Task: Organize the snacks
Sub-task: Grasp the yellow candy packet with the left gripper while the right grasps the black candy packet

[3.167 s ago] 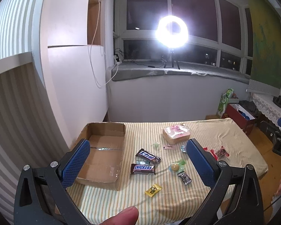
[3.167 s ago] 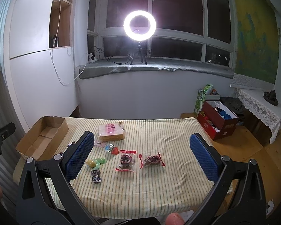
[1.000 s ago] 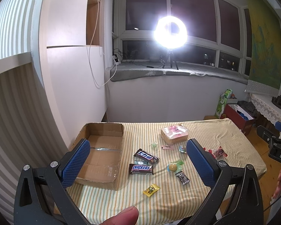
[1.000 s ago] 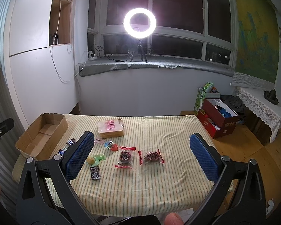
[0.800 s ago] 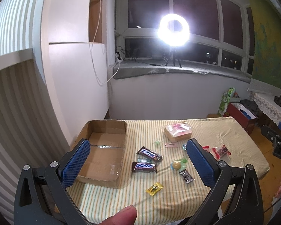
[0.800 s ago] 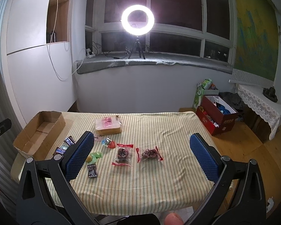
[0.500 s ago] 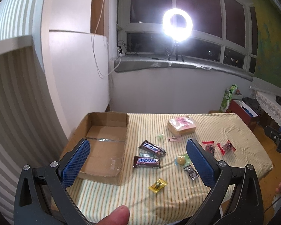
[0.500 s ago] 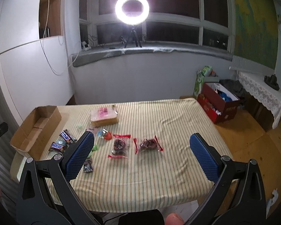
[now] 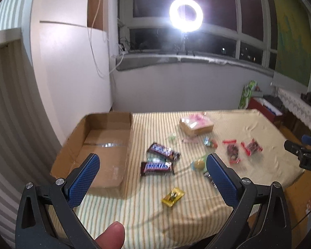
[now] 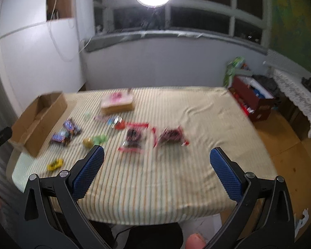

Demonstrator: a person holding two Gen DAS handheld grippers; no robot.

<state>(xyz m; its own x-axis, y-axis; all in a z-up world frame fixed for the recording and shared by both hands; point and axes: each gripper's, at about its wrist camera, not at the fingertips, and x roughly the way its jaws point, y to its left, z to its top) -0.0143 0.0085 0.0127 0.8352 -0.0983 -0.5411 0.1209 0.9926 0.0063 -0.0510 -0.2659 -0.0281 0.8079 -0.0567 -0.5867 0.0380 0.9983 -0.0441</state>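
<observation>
An open cardboard box sits at the table's left end; it also shows in the right wrist view. Snacks lie scattered on the striped tablecloth: a Snickers bar, a second dark bar, a yellow candy, a yellow-green sweet, two red packets and a wrapped tan block. My left gripper is open and empty above the table's near edge. My right gripper is open and empty, in front of the red packets.
A ring light glares from the windowsill. A white cabinet stands left of the table. A red box with goods and a lace-covered side table stand on the wooden floor at the right.
Both grippers have moved forward and down toward the table, so the box and snacks look larger and lower. Both stay open and empty. The right view is motion-blurred.
</observation>
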